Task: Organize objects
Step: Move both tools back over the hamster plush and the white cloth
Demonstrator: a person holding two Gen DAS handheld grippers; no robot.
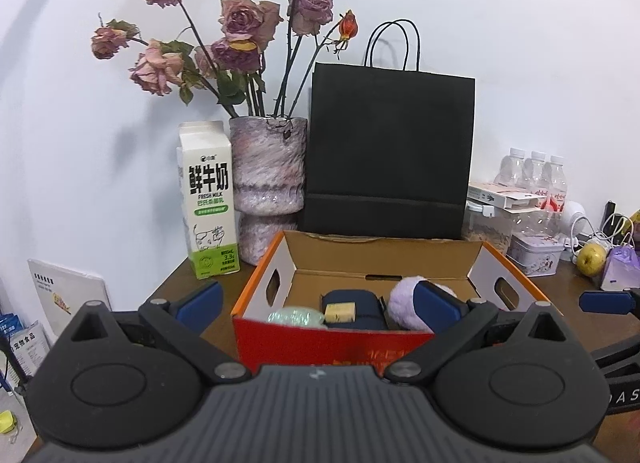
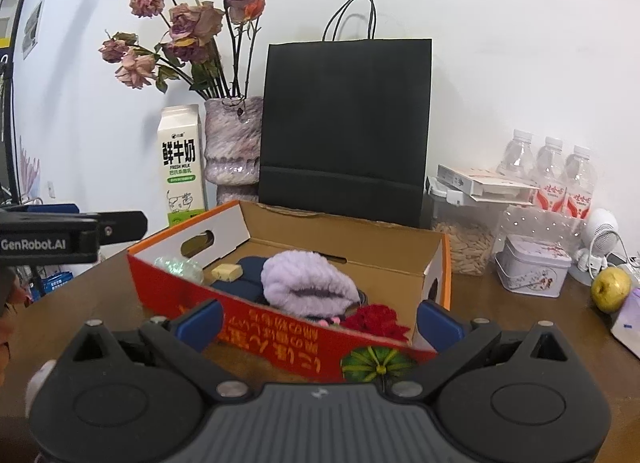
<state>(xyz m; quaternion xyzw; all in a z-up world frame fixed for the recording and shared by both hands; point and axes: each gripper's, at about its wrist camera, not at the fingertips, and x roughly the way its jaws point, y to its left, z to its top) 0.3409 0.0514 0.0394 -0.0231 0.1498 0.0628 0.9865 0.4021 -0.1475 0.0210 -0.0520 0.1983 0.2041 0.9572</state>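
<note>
An open cardboard box with a red front and orange rims sits on the brown table. Inside lie a fluffy lilac item, a dark blue pouch, a small yellow block, a shiny green ball and a red knitted piece. My left gripper stands open just before the box, empty. My right gripper is open too, its blue pads level with the box's front wall, holding nothing. The left gripper's body shows at the right view's left edge.
Behind the box stand a milk carton, a vase of dried roses and a black paper bag. To the right are water bottles, a jar of seeds, a tin, an apple and a small fan.
</note>
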